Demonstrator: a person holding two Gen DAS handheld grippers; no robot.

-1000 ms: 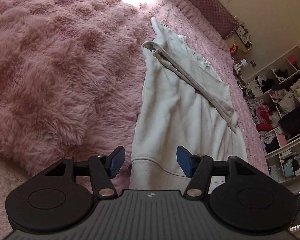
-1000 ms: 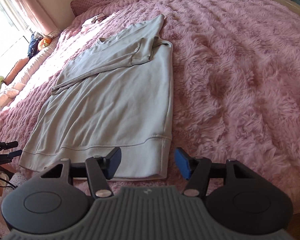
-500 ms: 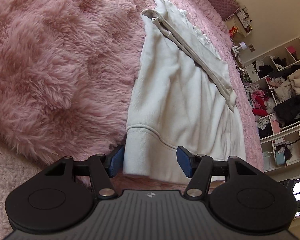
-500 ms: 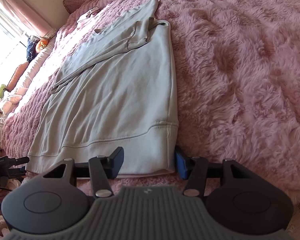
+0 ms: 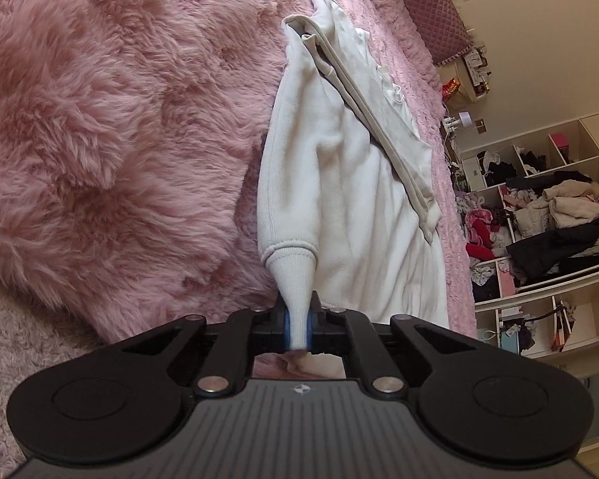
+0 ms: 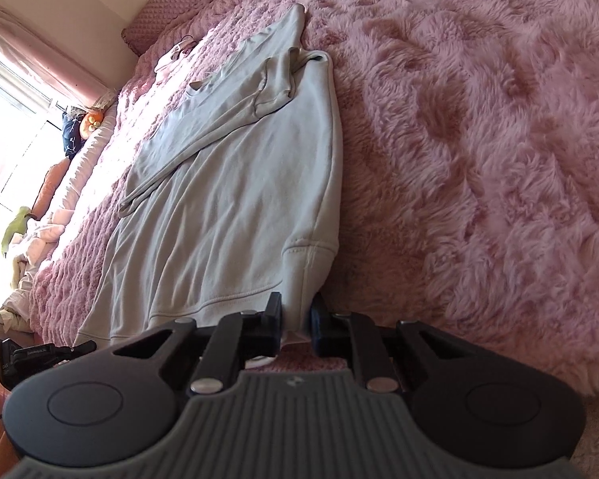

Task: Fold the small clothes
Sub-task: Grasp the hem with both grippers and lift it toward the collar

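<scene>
Cotton: soft white sweatshirt (image 5: pixel 363 183) on pink furry bed (image 5: pixel 100 119), probably limp and light.
Left claw (image 5: pixel 297 325): pinching one hem corner.
Right claw (image 6: pixel 295 321): pinching the other.
Grip: ribbed hem looks firmest.

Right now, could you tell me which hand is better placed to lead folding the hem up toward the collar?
Neither clearly: the left gripper and right gripper each pinch a hem corner of the sweatshirt, so both should lift together.
</scene>
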